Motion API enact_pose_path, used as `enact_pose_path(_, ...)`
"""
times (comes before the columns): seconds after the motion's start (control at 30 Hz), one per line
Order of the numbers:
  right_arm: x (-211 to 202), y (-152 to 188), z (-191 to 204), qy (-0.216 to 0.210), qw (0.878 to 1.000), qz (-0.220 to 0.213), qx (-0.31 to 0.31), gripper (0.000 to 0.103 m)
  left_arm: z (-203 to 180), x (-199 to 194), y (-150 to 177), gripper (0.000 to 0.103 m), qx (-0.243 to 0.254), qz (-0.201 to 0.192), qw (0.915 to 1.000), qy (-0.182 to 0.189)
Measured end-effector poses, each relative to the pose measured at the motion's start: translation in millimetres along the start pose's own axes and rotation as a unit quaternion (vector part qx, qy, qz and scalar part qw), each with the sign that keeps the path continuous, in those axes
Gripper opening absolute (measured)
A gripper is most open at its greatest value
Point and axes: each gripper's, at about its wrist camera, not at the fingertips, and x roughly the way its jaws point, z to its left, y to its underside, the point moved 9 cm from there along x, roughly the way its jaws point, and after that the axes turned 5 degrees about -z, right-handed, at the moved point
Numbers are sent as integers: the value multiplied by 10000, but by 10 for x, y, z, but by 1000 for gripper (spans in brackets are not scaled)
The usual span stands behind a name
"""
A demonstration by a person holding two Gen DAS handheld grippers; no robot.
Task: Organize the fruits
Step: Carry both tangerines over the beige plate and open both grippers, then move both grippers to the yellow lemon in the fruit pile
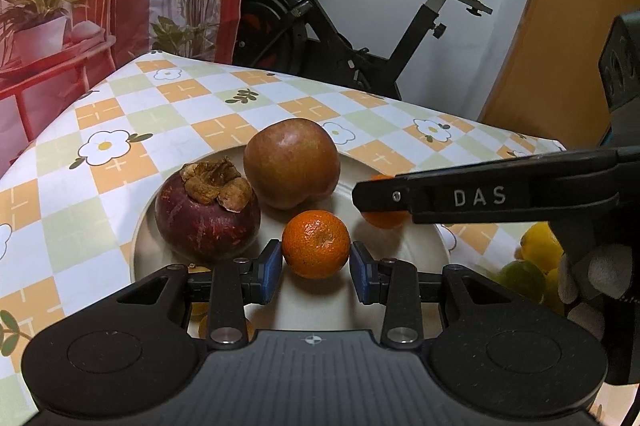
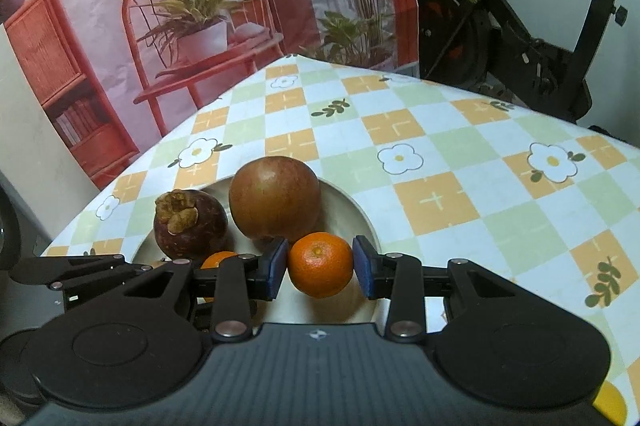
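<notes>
Two claws each grip a round, dimpled mandarin above the smooth plate.

A second mandarin sits half hidden behind the right gripper's arm — yellow-green fruits partly blocked.

Plate crowded at far-left: mangosteen and apple touching, blocking approach from there. Left claw and right claw each carry tangerine over plate's near part; right claw crosses in front of left, barring way rightward. Bare plate only between claws. Table beyond plate open, checkered cloth bare. Yellow-green fruits stand right of plate.
</notes>
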Motion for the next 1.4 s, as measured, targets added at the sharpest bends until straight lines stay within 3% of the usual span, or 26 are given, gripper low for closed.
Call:
enact_pose_path(0.63,32,33,-65,8,9995,124,282,42,49,46,-13,40,-93,129,9998,-102)
enact_pose_path(0.7,-64,0,-73,-44,9995,-2,326,42,26,7,-41,44,-56,78,9999,-82)
enact_pose_path(0.77,-180,-25,-83,-81,9992,-141,358,42,10,-31,-73,59,-24,17,9999,-104)
enact_pose_path(0.93,-579,-86,-229,3,9971,-617,441,42,-40,-112,-130,60,-14,-108,9999,-109)
enact_pose_path(1.17,-1156,-16,-618,528,9899,-1263,365,42,-190,-187,-179,60,72,-193,9998,-29)
enact_pose_path(1.4,-1481,253,-1026,989,9823,-1551,358,45,-410,-178,-235,60,-22,-181,9997,188)
